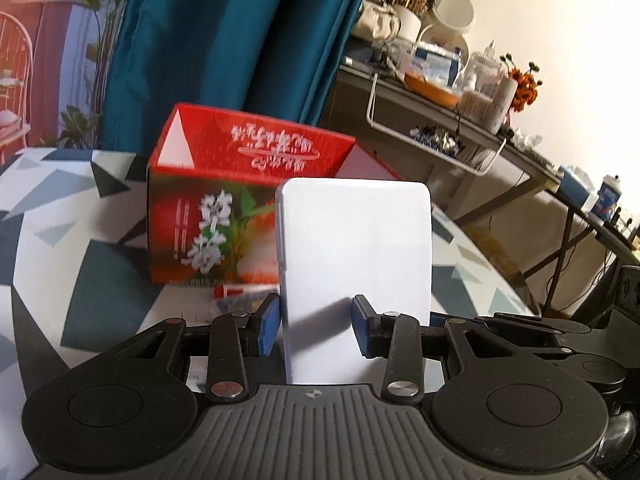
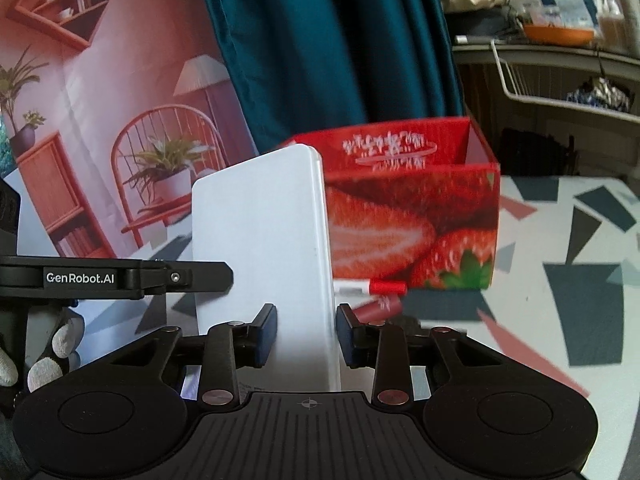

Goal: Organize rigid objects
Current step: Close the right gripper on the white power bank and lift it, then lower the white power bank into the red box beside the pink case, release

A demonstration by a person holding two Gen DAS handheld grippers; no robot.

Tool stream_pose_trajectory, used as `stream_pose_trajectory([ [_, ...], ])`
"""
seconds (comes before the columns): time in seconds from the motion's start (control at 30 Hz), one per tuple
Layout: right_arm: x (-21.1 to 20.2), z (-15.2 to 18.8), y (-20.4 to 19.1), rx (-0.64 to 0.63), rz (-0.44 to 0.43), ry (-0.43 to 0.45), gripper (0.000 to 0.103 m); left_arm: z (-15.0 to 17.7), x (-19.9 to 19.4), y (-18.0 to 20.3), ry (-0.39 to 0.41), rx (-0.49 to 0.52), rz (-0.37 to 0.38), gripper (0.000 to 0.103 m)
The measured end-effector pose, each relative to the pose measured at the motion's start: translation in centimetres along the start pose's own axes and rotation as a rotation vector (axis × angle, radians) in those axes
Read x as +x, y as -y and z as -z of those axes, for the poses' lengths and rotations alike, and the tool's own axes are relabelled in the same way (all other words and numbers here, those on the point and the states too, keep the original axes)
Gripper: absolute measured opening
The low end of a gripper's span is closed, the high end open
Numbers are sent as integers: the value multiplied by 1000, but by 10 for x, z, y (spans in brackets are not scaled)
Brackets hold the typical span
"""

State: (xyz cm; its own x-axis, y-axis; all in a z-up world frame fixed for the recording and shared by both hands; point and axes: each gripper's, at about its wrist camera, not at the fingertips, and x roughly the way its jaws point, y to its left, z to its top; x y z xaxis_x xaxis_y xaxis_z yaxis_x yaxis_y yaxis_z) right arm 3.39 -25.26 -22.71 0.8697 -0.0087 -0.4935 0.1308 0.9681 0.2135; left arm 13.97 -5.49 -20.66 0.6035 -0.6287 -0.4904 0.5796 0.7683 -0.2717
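A flat white box (image 1: 356, 248) stands upright between the blue pads of my left gripper (image 1: 314, 322), which is shut on its lower part. The same white box (image 2: 260, 240) also sits in my right gripper (image 2: 306, 322), with the pads closed on its lower end beside its narrow edge. It hangs above the table (image 2: 580, 300). An open-topped red strawberry carton (image 2: 420, 232) stands just behind the white box. In the right wrist view the other gripper's black finger (image 2: 200, 277) reaches the white box from the left.
Two small red tubes (image 2: 380, 304) lie on the patterned tablecloth in front of the carton (image 1: 212, 220). A teal curtain (image 1: 240, 40) hangs behind. A cluttered side desk with a wire basket (image 1: 440, 140) stands on the right. A gloved hand (image 2: 60, 340) shows at lower left.
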Motion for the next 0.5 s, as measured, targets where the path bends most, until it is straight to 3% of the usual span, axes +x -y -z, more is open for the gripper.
stream_pose_trajectory([
  [0.17, -1, -30, -3, -12, 4, 46, 31, -31, -5, 8, 57, 29, -1, 41],
  [0.5, 19, -131, 1, -116, 27, 199, 30, -130, 15, 0, 181, -30, 21, 41],
])
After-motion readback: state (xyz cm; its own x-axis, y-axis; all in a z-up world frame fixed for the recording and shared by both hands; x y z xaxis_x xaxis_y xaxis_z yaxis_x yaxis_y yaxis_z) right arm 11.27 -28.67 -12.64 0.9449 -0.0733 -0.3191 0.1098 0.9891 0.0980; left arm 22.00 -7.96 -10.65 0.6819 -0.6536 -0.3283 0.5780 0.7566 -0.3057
